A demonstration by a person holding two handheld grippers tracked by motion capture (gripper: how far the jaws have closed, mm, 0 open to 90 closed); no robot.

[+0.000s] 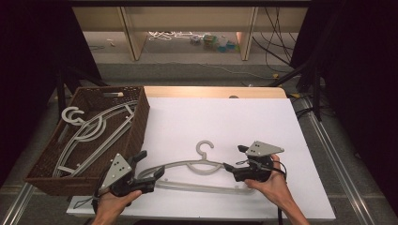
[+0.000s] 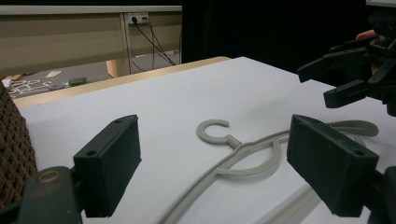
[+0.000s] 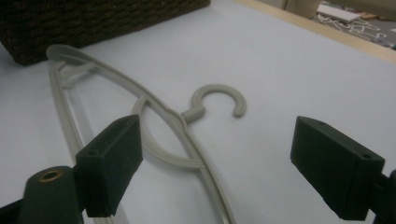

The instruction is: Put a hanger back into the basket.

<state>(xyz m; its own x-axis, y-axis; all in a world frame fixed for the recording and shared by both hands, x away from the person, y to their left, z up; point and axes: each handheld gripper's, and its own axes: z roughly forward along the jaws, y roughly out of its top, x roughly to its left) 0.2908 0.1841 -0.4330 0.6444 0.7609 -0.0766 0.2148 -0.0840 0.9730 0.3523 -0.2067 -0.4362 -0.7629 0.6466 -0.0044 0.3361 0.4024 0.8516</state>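
A grey plastic hanger [image 1: 197, 169] lies flat on the white table [image 1: 211, 117], its hook [image 1: 205, 147] pointing away from me. My left gripper [image 1: 150, 165] is open at the hanger's left end, jaws astride the arm without gripping it. My right gripper [image 1: 234, 158] is open at the hanger's right end. In the left gripper view the hanger [image 2: 247, 156] runs between the open left gripper [image 2: 217, 154] jaws, with the right gripper [image 2: 345, 74] beyond. The right gripper [image 3: 219, 154] view shows the hanger [image 3: 159, 112] in front of its wide-apart jaws.
A brown wicker basket [image 1: 141, 117] stands at the table's left edge, holding several more grey hangers [image 1: 94, 131]; its wall [image 3: 93, 18] also appears in the right gripper view. Shelving and cables lie on the floor beyond the far edge.
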